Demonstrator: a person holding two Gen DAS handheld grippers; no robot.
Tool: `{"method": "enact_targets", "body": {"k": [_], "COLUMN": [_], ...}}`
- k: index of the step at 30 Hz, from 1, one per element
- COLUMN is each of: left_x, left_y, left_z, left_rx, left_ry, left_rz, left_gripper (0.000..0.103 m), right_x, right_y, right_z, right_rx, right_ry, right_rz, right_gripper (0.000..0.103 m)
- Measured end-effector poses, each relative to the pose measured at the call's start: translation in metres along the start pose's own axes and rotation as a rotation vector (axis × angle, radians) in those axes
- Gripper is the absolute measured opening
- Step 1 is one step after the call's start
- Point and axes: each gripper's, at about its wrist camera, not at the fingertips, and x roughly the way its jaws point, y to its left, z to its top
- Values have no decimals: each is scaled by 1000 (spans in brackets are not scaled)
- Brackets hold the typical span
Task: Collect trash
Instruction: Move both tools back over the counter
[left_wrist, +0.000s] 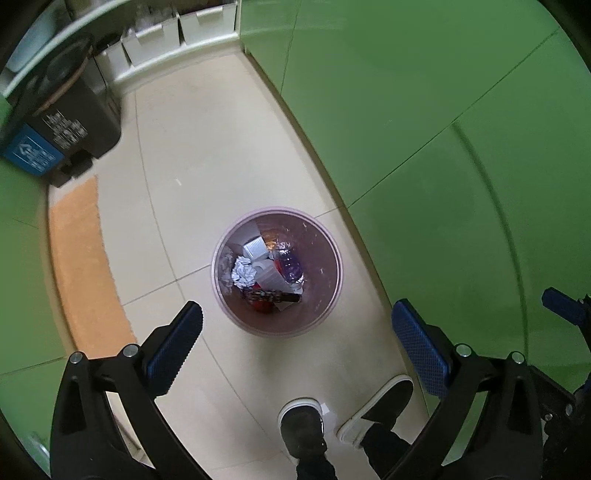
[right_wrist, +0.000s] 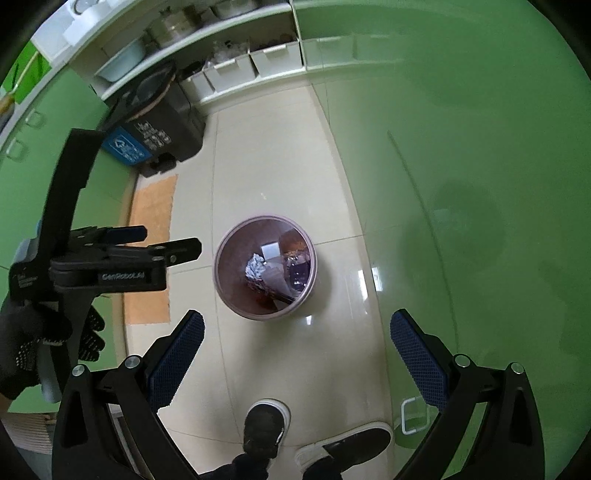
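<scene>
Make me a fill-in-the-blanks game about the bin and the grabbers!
1. The round bin stands on the ____.
2. The shiny crumpled foil ball lies ____ the bin.
3. The jaws of both the left gripper and the right gripper are ____, holding nothing.
4. The mat beside the cabinets is ____ in colour.

Missing words: floor; inside; open; orange

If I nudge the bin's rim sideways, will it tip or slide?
The bin looks like thin plastic holding only light trash such as crumpled foil, so it is probably light. On the glossy tile floor it would likely slide; pushed high at the rim, it might tip.
</scene>
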Motion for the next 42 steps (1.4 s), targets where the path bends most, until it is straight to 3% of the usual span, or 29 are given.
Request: {"method": "enact_targets", "body": {"k": [11,21,29,42], "left_x": [-177,-328,-406,-482], "left_y": [-21,-51,-110,-229], "left_z": [3,2,2,0], "left_rx": [36,91,199,440], "left_ry": [-112,-227,-314,-416], "left_rz": [30,20,-39,-146], "left_gripper": [100,100,100,100], "right_x": [-144,-300,-399,-511], "right_y": [50,74,18,-72], "right_z": [14,20,-6,-84], "right_rx": [8,11,143,409], "right_ry": [-73,-218,-355,-501], "right_rz": [18,8,-107,-302], "right_gripper": [97,97,97,97]}}
